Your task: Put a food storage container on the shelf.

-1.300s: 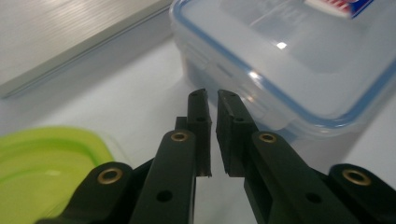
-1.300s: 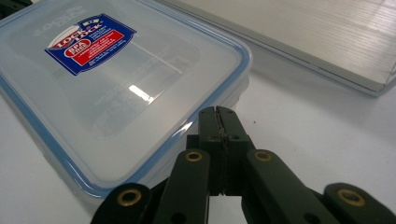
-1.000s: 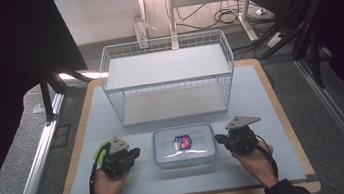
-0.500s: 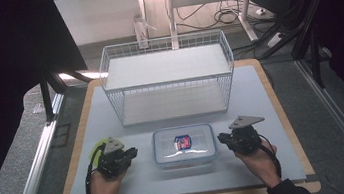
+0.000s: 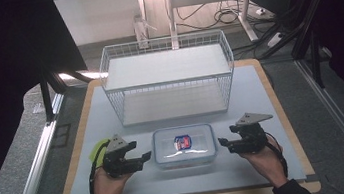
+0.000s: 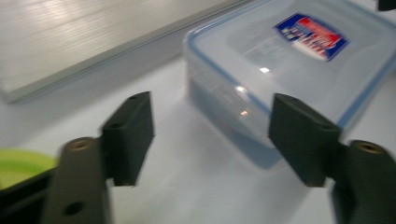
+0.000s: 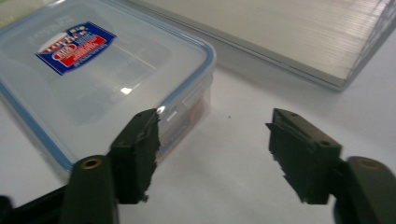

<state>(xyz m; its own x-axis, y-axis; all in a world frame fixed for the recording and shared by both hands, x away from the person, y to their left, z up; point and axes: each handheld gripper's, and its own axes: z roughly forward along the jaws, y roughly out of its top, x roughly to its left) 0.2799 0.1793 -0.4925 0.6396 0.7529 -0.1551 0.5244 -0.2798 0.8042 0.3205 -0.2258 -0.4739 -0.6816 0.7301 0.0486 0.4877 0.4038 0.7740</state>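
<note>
Container (image 5: 184, 146), clear with a blue-rimmed lid, sits on the table (image 5: 255, 91) just in front of the wire basket (image 5: 167, 77); over the last second both hands have drawn in slightly toward it. Left gripper (image 5: 143, 157) and right gripper (image 5: 222, 143) flank the container, fingers (image 7: 135, 154) spread wide, holding nothing; likely a two-sided pickup is being set up.
</note>
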